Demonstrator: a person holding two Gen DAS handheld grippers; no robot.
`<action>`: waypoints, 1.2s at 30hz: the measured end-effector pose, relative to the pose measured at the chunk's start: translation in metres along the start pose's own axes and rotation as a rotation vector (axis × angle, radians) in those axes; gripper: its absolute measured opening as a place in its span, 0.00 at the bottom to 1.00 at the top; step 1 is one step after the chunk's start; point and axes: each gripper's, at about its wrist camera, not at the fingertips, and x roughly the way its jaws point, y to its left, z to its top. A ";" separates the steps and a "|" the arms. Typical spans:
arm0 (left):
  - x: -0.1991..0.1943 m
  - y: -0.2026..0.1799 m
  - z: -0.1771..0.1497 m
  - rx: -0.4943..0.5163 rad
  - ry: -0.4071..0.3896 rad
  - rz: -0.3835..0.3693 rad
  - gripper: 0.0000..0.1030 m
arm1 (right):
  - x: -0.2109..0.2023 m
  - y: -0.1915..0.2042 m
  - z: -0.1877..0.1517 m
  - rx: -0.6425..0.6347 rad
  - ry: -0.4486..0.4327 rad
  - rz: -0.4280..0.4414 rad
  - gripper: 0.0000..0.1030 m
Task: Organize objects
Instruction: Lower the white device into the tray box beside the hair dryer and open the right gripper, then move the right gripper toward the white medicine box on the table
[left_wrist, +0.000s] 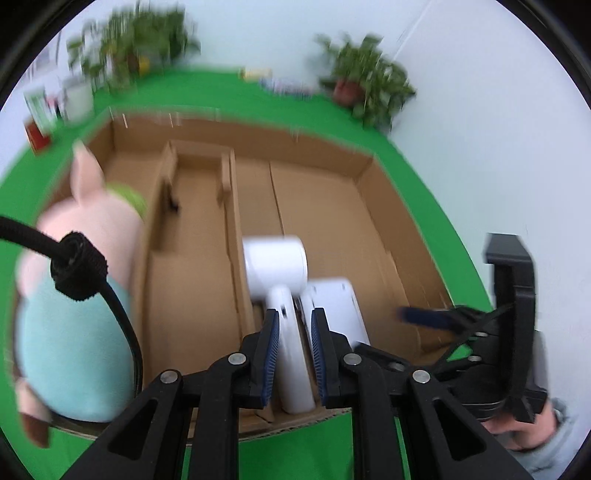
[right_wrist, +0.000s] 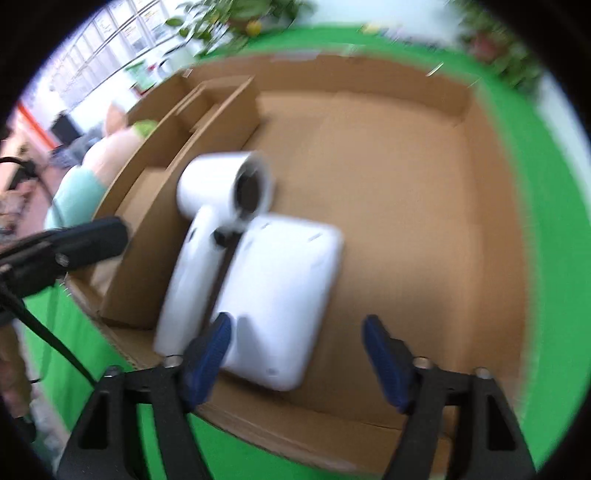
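A white hair dryer lies in the big compartment of the cardboard box, against a divider, a flat white device touching its handle. The left gripper straddles that handle, pads slightly off it; the right gripper gapes wide, empty, over the device. A plush pig fills the far-left compartment.
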 end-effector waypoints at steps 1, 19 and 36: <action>-0.010 -0.003 -0.002 0.021 -0.043 0.031 0.29 | -0.014 -0.001 -0.004 0.016 -0.049 -0.031 0.99; -0.133 -0.066 -0.099 0.203 -0.474 0.407 0.96 | -0.087 0.060 -0.068 0.062 -0.390 -0.208 0.99; -0.129 -0.058 -0.103 0.147 -0.446 0.423 0.99 | -0.103 0.051 -0.083 0.112 -0.491 -0.253 0.99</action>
